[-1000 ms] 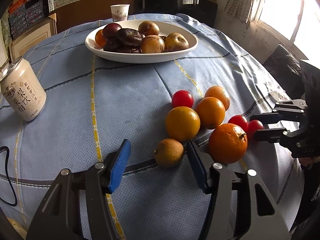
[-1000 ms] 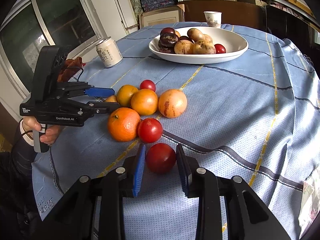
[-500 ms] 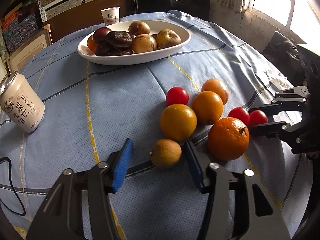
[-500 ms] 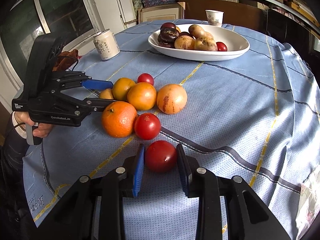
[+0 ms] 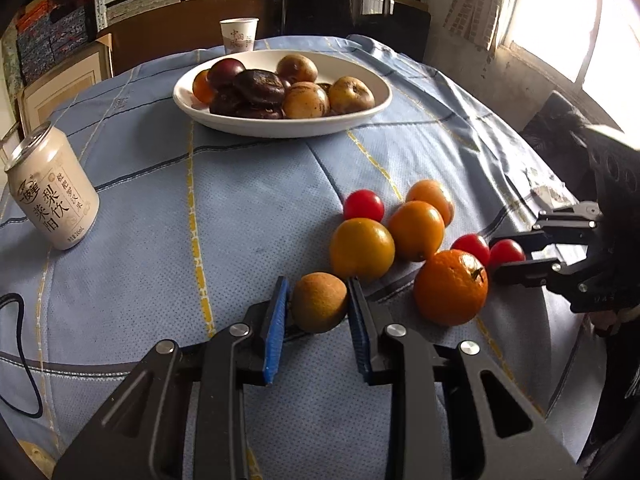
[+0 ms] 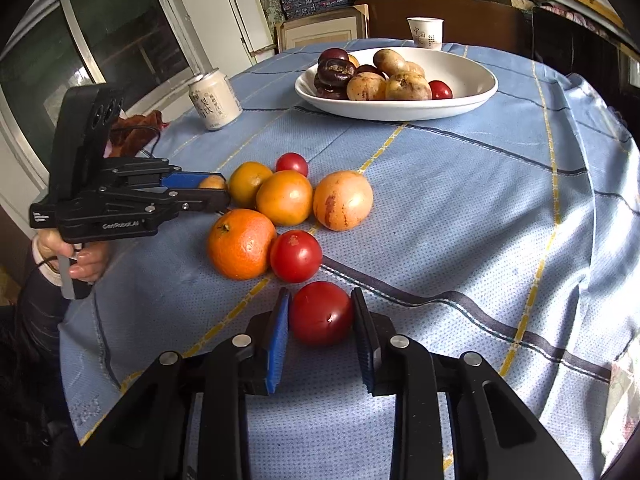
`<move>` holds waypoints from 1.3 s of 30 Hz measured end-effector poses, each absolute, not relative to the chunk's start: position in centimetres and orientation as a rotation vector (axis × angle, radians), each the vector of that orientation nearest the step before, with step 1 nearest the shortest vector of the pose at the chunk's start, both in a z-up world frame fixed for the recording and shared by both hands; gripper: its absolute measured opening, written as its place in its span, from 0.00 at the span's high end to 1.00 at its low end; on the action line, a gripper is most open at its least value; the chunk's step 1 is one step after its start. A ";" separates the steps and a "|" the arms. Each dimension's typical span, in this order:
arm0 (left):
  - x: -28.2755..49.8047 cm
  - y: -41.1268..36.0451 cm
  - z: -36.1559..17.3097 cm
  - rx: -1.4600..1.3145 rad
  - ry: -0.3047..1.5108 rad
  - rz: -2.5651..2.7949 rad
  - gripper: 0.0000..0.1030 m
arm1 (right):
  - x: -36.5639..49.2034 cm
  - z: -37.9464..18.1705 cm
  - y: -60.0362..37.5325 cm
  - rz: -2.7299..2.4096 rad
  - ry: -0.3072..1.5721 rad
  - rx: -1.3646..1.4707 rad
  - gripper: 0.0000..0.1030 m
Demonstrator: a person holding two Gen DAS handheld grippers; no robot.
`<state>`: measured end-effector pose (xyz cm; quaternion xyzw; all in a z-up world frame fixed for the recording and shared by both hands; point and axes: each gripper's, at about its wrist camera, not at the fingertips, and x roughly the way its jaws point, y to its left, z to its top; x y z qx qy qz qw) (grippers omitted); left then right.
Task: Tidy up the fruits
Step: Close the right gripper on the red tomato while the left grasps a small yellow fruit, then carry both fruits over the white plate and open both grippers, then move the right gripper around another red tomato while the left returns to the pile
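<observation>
I have the left gripper (image 5: pixel 318 304) over the near edge of the fruit cluster, its jaws closing on a small brown fruit (image 5: pixel 319 307). That fruit is round, dull tan-brown with a rough, matte skin, and both blue pads appear to meet its sides. It sits on the blue checked tablecloth (image 5: pixel 240 208), just in front of a smooth yellow-orange fruit (image 5: pixel 362 249).

The right gripper (image 6: pixel 320 314) is clamped on a red tomato (image 6: pixel 321 313): glossy, deep red, with a small pale nick on its front. It rests on the cloth at the near end of the cluster, just in front of a second red tomato (image 6: pixel 296 256).

Beside that second tomato lies an orange (image 6: pixel 241 243) with pebbled skin and a green stem scar. Behind it are two smooth orange-yellow fruits, a small red tomato (image 6: pixel 292 164), and a larger pale orange fruit (image 6: pixel 343 201) with reddish streaks.

At the far side of the table a white oval dish (image 6: pixel 472 100) holds dark purple, wrinkled fruits, speckled tan ones and one red one. A pale drink can (image 5: pixel 52 196) stands well apart to the left in the left wrist view, and a paper cup (image 5: pixel 239 34) stands behind the dish.
</observation>
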<state>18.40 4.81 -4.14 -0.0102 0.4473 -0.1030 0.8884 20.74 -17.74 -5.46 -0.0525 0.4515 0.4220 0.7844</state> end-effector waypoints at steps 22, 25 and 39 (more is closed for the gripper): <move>33.9 7.2 3.7 -0.144 0.764 -0.084 0.72 | 36.6 -0.9 -14.8 0.642 0.757 0.285 0.71; 37.4 6.6 3.4 -0.118 0.778 -0.061 0.72 | 38.4 -1.9 -14.3 0.629 0.777 0.282 0.71; 34.2 6.3 3.2 -0.078 0.732 0.085 0.07 | 36.1 0.2 -14.8 0.677 0.680 0.249 0.31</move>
